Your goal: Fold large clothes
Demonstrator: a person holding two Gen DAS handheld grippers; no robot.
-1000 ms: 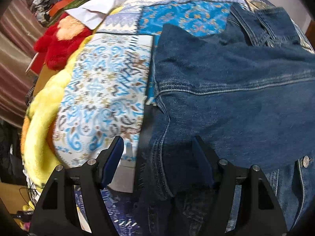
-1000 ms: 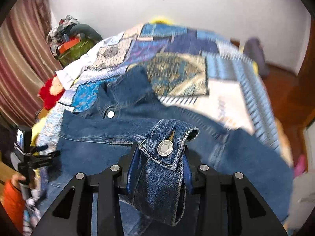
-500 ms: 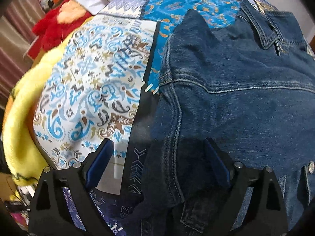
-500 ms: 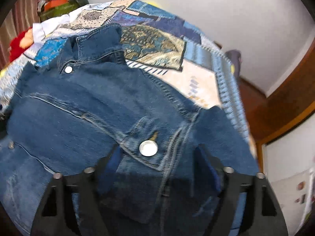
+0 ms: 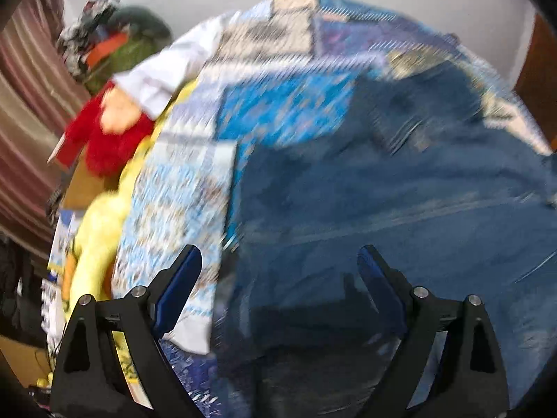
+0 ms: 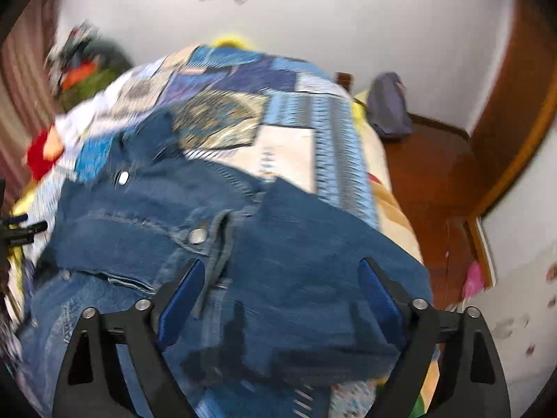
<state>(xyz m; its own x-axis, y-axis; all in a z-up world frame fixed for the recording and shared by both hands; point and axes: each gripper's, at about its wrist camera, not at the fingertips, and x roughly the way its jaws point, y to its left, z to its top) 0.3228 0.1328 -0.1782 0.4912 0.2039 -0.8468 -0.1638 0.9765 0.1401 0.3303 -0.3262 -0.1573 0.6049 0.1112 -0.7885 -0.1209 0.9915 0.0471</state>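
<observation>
Since a second ago, both tongs have let go and pulled back from the denim jacket (image 5: 400, 209).

Left wrist view: the left gripper (image 5: 278, 278) stands spread and empty; the jacket's edge lies ahead between its fingers on the quilt (image 5: 181, 202), blurred.

Right wrist view: the right gripper (image 6: 282, 289) is opening over a folded sleeve. Denim looks heavy and stiff; seams or hems should hold best. Its near hem is cut off.

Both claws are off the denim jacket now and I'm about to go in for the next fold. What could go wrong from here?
1. The folded-in sleeve cuff lies loose on the denim jacket; a pass by the right claw, whose jaws are opening, could drag it open.
2. The jacket's near edge sits by the bedspread; the left claw might pinch both.
3. Both views are blurred, so aiming is uncertain.
</observation>
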